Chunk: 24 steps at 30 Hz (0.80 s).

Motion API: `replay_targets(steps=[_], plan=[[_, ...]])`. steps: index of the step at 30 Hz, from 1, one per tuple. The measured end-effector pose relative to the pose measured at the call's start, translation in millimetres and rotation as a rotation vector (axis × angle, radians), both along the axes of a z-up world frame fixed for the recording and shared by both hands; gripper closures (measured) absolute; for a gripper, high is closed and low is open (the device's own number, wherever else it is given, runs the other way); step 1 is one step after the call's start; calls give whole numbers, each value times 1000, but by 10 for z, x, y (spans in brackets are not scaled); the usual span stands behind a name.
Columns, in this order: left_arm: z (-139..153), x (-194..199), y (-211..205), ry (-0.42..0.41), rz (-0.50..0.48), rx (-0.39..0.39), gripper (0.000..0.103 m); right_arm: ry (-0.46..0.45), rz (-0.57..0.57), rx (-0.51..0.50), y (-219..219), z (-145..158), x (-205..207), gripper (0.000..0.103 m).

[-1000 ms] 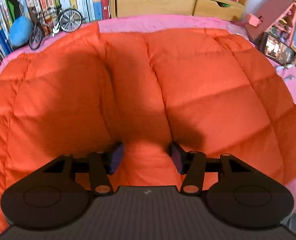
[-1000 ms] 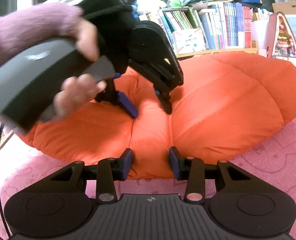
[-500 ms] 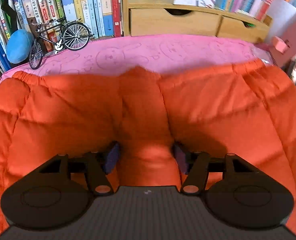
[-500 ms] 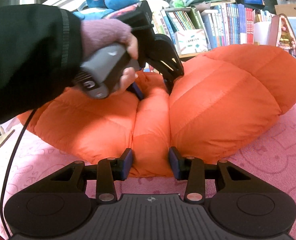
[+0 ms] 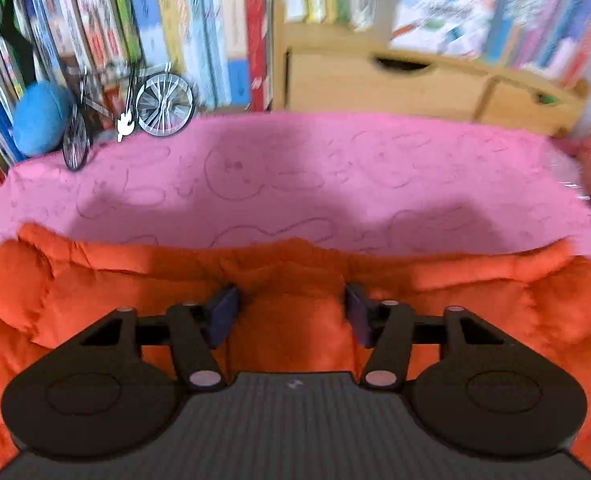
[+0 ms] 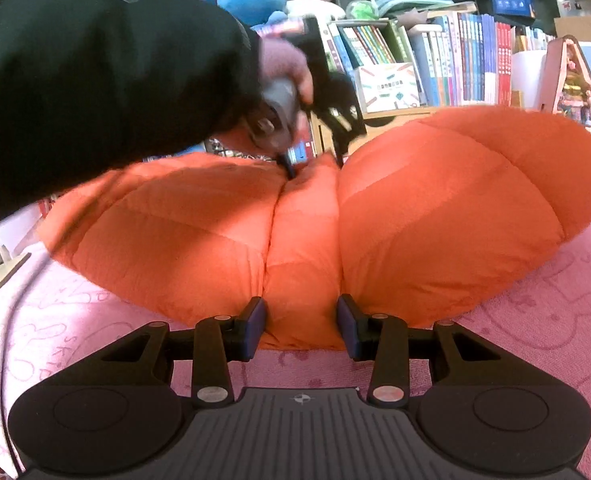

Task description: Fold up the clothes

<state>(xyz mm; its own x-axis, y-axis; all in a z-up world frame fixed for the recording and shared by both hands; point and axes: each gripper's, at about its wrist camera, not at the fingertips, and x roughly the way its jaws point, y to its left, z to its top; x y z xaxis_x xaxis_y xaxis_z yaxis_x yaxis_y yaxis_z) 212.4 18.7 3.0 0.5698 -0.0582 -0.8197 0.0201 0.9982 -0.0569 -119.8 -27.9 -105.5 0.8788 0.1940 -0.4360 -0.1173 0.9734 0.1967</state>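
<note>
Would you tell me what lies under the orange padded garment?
The orange padded garment rests on a pink patterned cloth, visible around it. What the cloth covers is hidden.

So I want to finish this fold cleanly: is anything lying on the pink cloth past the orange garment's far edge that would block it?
Nothing visible does. In the left wrist view the pink cloth beyond the orange garment is bare up to the toy bicycle and blue ball at its far left edge, against the books.
</note>
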Motion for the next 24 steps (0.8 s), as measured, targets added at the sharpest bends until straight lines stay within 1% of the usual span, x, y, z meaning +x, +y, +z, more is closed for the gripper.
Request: replay_targets(steps=[3,6,9,12,14,18,22,24], plan=[[217,-482,-49,-32,-91,-32,49,-2,-2,-4,-2,15,1,62],[321,-1030,-86,-44,-188,-26,49,-2,-2,-2,-8,46,-5,62],[261,-1466,-117,-6,-250,-29,49,-2,-4,-4,-8,70,2,62],[112,-1685,-125,36,-262,-17,49,-2,-5,-9,-3,89,4,62],[1,-1714,-112,61,-266,-19,49,-3,-5,-11,3,89,3,62],[-105,-1642,-89,56,-256,-17,49,-4,-6,-16,14,90,0,62],[-116,-1419,-21,8,-222,-6,47,-4,-5,-14,14,108,-11,62],[-122,-1246,24,-2,-198,-21,47,-4,-4,-11,15,112,-18,62]])
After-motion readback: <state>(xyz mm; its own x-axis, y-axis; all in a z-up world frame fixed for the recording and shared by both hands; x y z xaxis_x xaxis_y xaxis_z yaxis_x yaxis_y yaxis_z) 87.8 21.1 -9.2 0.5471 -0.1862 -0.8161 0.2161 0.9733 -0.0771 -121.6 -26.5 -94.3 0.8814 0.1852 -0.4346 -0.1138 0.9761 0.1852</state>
